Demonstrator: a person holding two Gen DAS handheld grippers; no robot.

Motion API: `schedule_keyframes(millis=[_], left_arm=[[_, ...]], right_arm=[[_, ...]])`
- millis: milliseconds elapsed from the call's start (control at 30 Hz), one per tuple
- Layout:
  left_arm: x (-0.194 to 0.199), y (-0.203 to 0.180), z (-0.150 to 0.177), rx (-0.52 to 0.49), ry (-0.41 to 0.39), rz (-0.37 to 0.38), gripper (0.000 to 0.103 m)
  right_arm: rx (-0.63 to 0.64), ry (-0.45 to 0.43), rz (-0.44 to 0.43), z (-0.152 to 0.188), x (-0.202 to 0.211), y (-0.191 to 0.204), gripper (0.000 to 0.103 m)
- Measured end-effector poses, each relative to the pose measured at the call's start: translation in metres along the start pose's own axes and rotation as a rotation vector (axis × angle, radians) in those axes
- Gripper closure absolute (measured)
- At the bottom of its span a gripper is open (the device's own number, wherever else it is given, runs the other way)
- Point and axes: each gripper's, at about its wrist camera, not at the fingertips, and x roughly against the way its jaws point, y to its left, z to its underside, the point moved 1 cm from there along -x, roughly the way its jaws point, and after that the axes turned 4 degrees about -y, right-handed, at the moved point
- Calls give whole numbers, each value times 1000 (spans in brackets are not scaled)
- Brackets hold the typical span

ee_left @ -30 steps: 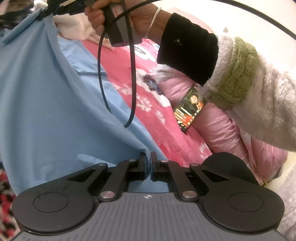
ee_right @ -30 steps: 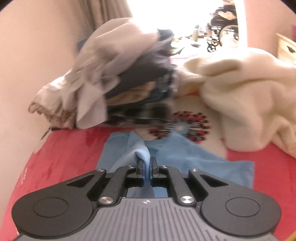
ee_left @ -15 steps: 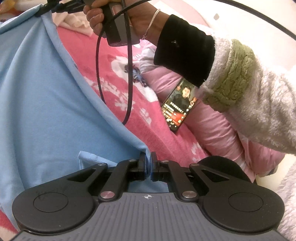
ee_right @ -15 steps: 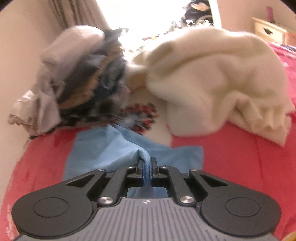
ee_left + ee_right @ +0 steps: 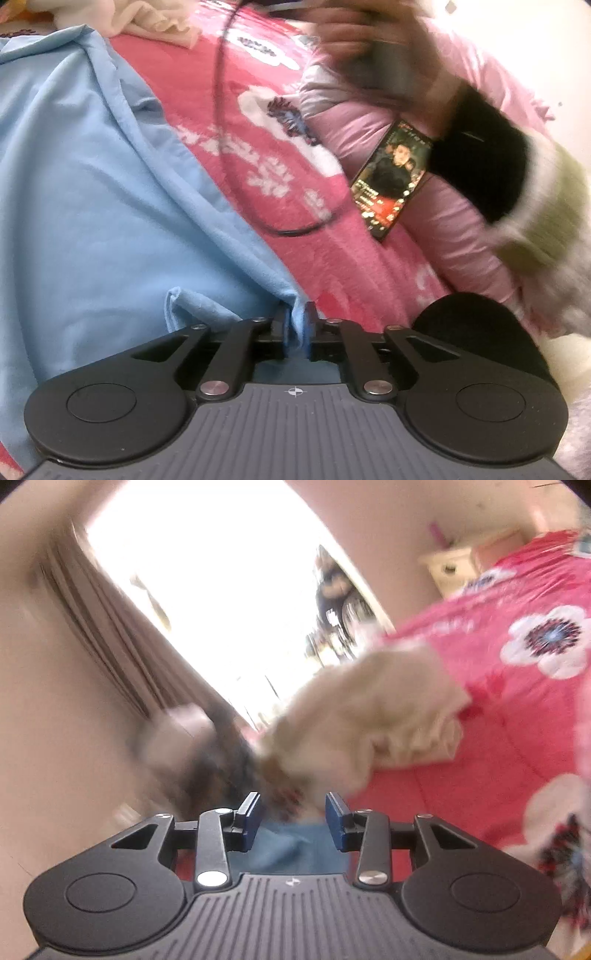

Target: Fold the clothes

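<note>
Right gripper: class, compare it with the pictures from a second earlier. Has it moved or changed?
Yes. The right gripper has opened, releasing the blue garment, and swung right: the cream blanket and window have shifted left and tilted in its view.

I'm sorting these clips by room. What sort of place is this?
Most likely a bedroom in a home: a red floral bedspread covers the work surface, a pink quilted duvet lies bunched on it, and a cream bedside cabinet stands by a curtained window.

One light blue garment; one cream fleece; one blurred heap of dark clothes; one phone; one black cable; one pink padded coat; one bedside cabinet
</note>
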Motion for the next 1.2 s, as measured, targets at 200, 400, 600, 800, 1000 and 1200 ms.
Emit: schedule_keyframes(millis=[200, 400, 600, 800, 1000, 1200], left_arm=[[-4, -15, 3, -31, -23, -57, 58], [3, -32, -1, -53, -81, -141, 49], [40, -45, -2, -96, -146, -172, 36], [74, -36, 18, -91, -62, -162, 36], [90, -23, 58, -147, 50, -215, 36], [93, -23, 85, -225, 50, -283, 44]], right_arm=[[4, -123, -23, -3, 102, 22, 55], [73, 17, 22, 33, 117, 48, 53], [115, 168, 58, 76, 106, 61, 53], [276, 406, 0, 113, 75, 76, 53], [502, 605, -40, 158, 22, 88, 56], [591, 737, -2, 186, -9, 85, 68]])
